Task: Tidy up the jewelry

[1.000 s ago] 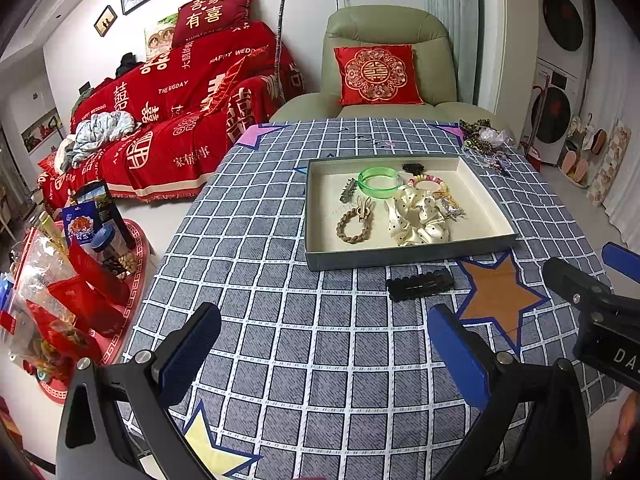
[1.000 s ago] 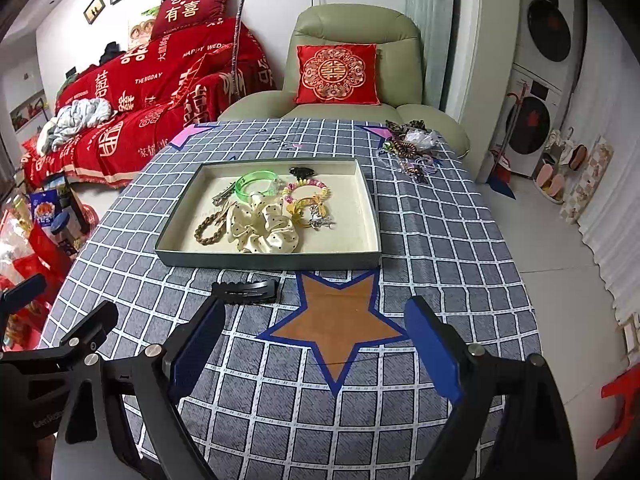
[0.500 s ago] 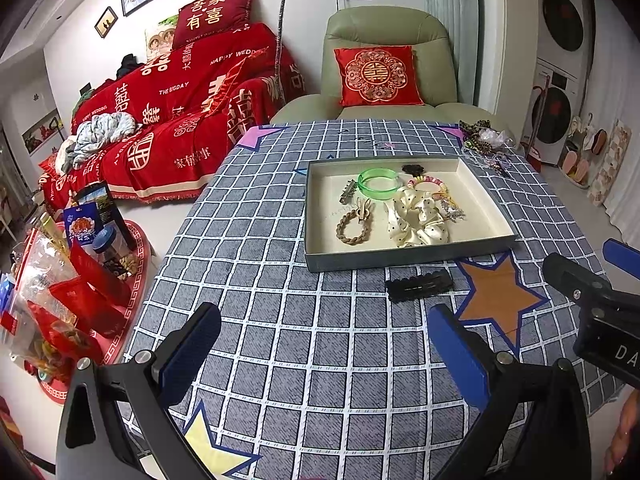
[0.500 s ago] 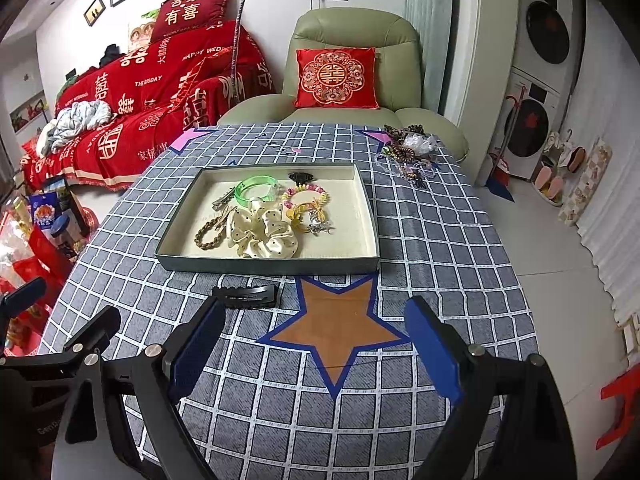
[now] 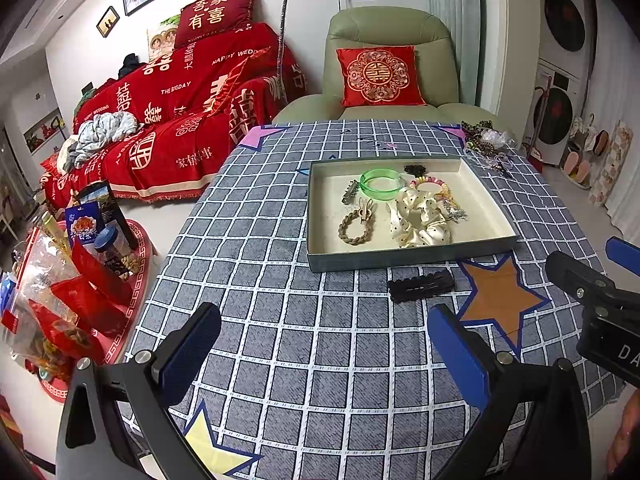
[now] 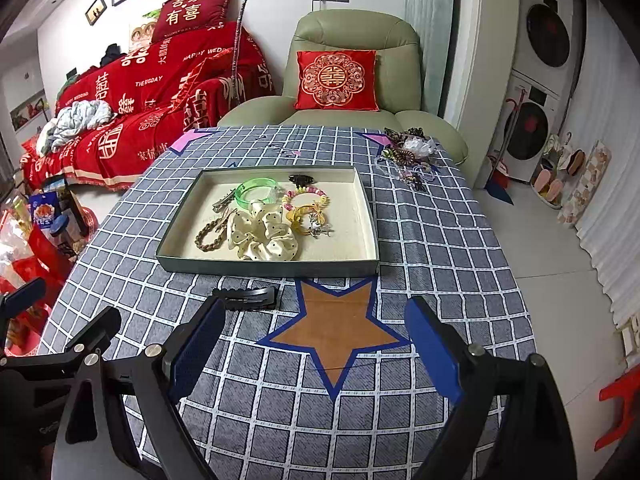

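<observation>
Jewelry is seen in three places on the checked tablecloth (image 5: pixel 280 340). Nearest, both grippers are held low over the near edge with fingers spread wide and nothing between them: the left gripper (image 5: pixel 324 344) and the right gripper (image 6: pixel 316 340). Compared with a second ago, almost nothing has moved; only a slight drift of the right view is noticed, so no pick is judged to have begun. Just beyond the fingers, a black hair clip (image 6: pixel 246 298) is left lying outside the tray (image 6: pixel 264 266), close to its near wall and beside the brown star (image 6: pixel 336 328). Inside the tray, a cream scrunchie (image 6: pixel 262 236), a braided band (image 5: pixel 354 228), a green bangle (image 5: pixel 380 184) and beaded bracelets (image 6: pixel 306 196) are gathered. Farthest, a loose pile of pieces (image 6: pixel 408 156) is left at the far right corner, unsorted.
</observation>
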